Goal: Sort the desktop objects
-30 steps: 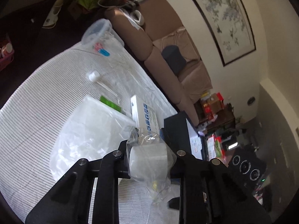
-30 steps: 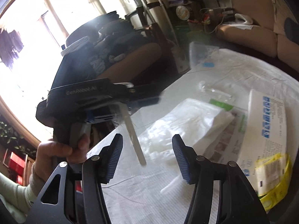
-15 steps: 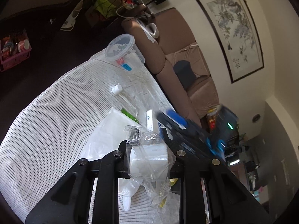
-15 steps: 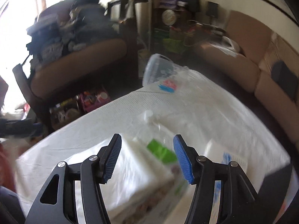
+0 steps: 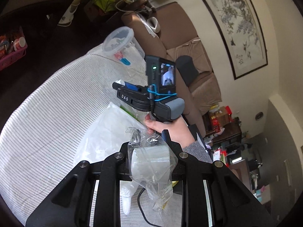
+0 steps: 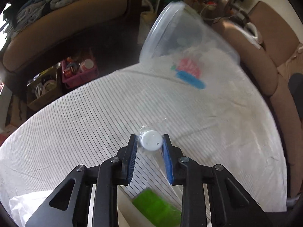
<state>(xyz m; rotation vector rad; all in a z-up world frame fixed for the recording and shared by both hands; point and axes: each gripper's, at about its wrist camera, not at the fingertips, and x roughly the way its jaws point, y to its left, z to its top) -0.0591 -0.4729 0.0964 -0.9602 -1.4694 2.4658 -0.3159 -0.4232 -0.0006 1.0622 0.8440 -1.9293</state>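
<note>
My left gripper [image 5: 149,151] is shut on a white roll wrapped in a clear plastic bag [image 5: 150,159], held above the striped tablecloth [image 5: 47,123]. My right gripper [image 6: 149,143] has its blue-padded fingers [image 6: 132,151] around the white round cap of a wrapped tube [image 6: 151,143] that lies on the cloth; the pads touch or nearly touch the cap. The right gripper body [image 5: 144,96] also shows in the left wrist view, held by a hand. A clear plastic tub [image 6: 181,34] with a red and blue label lies on its side at the table's far end.
A white plastic bag [image 5: 106,134] lies on the cloth below the left gripper. A green-labelled flat packet [image 6: 155,208] sits under the right gripper. A brown sofa [image 5: 181,43] runs along the table's far side. A pink basket [image 6: 79,70] stands on the floor.
My right gripper moved forward across the table to the white-capped tube and its jaws narrowed around the cap. My left gripper keeps its hold on the bagged roll and rose slightly.
</note>
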